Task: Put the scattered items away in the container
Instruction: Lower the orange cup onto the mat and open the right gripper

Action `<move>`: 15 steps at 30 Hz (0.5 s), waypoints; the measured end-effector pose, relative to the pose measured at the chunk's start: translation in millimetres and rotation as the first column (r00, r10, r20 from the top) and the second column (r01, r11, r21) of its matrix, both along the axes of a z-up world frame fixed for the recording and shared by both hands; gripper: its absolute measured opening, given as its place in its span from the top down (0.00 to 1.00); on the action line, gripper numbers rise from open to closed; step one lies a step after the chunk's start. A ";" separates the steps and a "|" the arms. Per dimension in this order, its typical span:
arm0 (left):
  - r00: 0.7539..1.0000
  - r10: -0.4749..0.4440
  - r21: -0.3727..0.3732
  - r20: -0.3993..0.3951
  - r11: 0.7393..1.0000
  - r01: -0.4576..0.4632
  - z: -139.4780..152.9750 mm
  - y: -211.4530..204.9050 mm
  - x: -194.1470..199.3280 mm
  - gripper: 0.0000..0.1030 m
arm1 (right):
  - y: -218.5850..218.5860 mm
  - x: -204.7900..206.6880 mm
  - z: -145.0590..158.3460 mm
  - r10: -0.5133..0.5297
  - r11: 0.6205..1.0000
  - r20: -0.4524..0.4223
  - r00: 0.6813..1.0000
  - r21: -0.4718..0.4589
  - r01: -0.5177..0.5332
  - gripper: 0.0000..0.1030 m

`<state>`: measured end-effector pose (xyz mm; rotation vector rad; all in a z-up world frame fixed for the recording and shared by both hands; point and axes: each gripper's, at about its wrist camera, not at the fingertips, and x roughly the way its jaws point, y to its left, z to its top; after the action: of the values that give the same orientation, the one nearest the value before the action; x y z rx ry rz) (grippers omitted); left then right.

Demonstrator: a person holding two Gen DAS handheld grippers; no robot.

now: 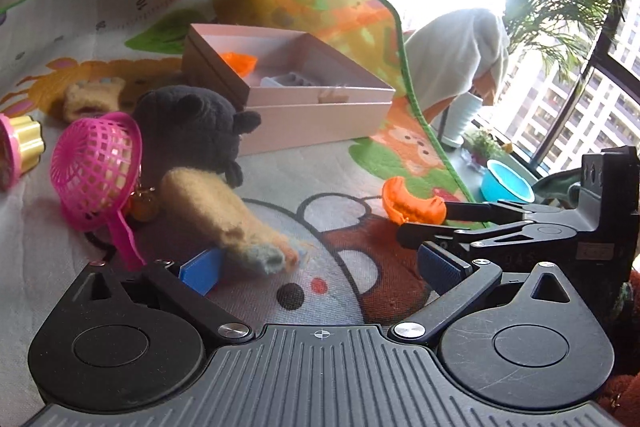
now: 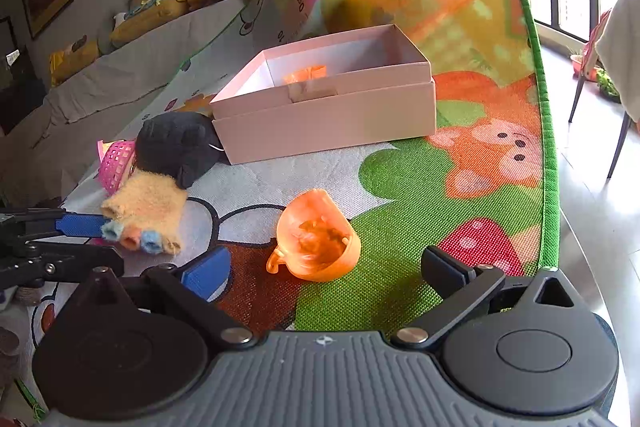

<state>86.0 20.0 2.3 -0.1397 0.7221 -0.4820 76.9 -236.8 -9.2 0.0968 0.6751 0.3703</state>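
A pink box (image 1: pixel 316 115) (image 2: pixel 324 123) stands on the play mat and holds an orange toy and a few small pieces. An orange toy cup (image 2: pixel 318 237) (image 1: pixel 412 205) lies tipped on the mat. My right gripper (image 2: pixel 324 277) is open, its jaws on either side of the cup and just short of it. My left gripper (image 1: pixel 320 267) is open, with the yellow knitted glove (image 1: pixel 232 223) (image 2: pixel 144 213) lying between its jaws. A black plush toy (image 1: pixel 192 127) (image 2: pixel 176 145) and a pink mesh scoop (image 1: pixel 96 167) (image 2: pixel 116 163) lie beside the glove.
The colourful play mat (image 2: pixel 440 187) ends in a green border to the right, with bare floor beyond. A gold and pink toy (image 1: pixel 18 147) and a second yellow knitted piece (image 1: pixel 94 99) lie at the left. A blue bowl (image 1: pixel 506 183) and a chair stand on the floor near the window.
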 end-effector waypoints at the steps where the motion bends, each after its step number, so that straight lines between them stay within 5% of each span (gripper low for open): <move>1: 1.000 0.020 0.018 -0.007 1.000 -0.020 -2.7 1.3 1.7 0.00 | 0.0 0.0 0.0 0.000 1.000 0.000 1.000 0.000 0.000 0.00; 6: 0.984 0.177 0.055 -0.024 0.983 -0.176 -4.9 35.0 7.8 0.00 | 0.5 0.9 -0.4 0.002 1.000 -0.006 1.000 -0.001 -0.002 0.00; 10: 0.934 0.354 0.099 -0.042 0.932 -0.349 -3.1 67.8 11.8 0.00 | 2.5 1.3 -0.6 0.006 1.000 -0.008 1.000 -0.013 -0.006 0.00; 15: 0.942 0.334 0.029 -0.030 0.942 -0.334 4.6 70.5 -1.6 0.00 | 8.5 1.8 -0.3 0.026 0.998 -0.012 1.000 -0.049 -0.027 0.00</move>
<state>84.5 90.5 6.9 -0.2446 0.7205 -0.1462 78.7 -228.4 -9.4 0.0435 0.6969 0.3787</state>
